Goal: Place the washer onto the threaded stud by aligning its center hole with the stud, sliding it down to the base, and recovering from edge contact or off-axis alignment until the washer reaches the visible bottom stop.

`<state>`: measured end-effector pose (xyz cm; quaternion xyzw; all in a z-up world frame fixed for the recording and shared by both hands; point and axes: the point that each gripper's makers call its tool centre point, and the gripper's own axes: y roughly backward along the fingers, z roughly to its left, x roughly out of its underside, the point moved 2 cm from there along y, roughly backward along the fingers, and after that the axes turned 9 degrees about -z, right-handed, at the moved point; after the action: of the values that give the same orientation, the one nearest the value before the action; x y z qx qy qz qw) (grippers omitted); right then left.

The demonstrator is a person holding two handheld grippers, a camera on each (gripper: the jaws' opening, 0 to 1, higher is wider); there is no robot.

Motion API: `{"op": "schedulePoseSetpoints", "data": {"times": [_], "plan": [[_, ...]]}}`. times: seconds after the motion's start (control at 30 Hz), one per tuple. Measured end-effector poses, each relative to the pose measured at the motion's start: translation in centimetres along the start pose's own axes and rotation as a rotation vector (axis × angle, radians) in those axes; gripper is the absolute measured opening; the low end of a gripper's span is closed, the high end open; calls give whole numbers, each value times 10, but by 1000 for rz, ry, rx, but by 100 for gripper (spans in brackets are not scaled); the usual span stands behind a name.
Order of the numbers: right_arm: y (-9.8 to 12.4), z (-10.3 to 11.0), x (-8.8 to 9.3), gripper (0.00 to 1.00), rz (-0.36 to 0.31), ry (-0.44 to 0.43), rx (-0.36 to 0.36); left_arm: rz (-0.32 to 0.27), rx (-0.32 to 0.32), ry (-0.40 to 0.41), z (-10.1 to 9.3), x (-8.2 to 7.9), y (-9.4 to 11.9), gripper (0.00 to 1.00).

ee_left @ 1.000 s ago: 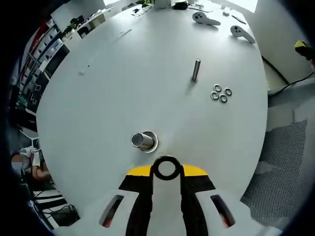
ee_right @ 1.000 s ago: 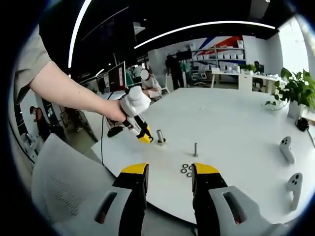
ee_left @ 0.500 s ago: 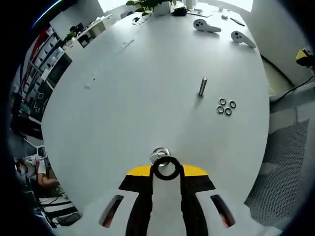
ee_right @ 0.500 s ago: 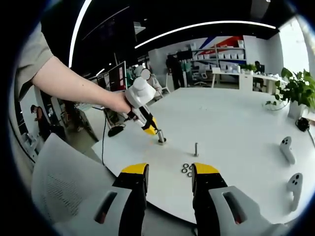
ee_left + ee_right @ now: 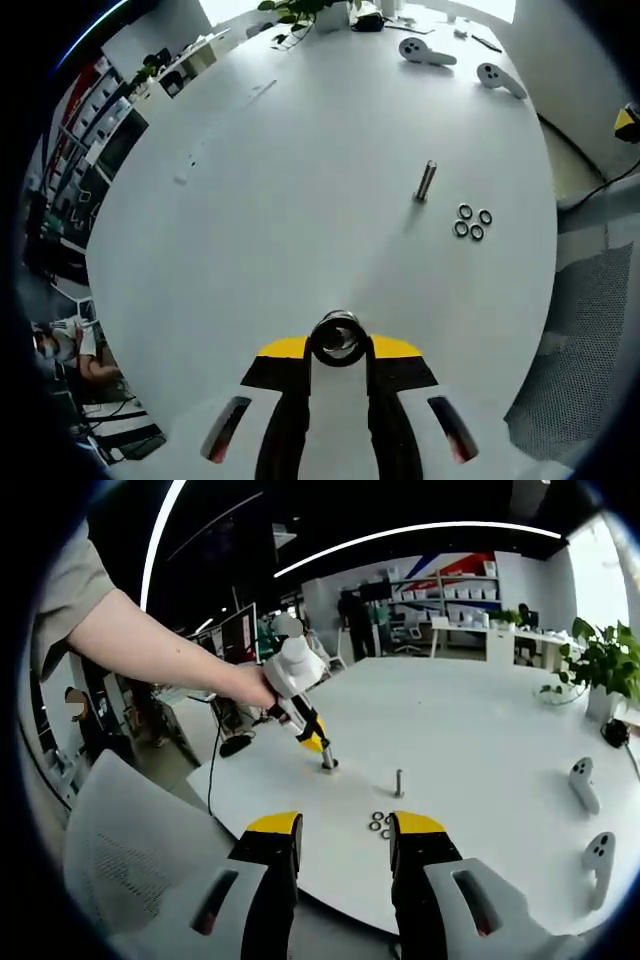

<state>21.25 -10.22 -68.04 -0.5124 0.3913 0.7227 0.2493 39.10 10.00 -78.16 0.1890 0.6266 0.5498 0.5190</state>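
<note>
My left gripper (image 5: 338,352) pinches the washer (image 5: 338,338) right over the stud (image 5: 327,760), at 6 o'clock on the worktop (image 5: 300,180), so any tilt could catch its edge; my right gripper (image 5: 343,842) hangs open.

White table (image 5: 300,180), silver stud (image 5: 426,181), dark-ringed washer (image 5: 338,338), and yellow-tipped black fingers (image 5: 275,845).
</note>
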Motion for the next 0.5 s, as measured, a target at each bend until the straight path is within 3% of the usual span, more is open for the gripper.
{"op": "schedulePoseSetpoints", "data": {"times": [0.5], "plan": [[0, -1, 1, 37, 2, -2, 5, 31, 14, 1, 1, 4, -14, 18]]}}
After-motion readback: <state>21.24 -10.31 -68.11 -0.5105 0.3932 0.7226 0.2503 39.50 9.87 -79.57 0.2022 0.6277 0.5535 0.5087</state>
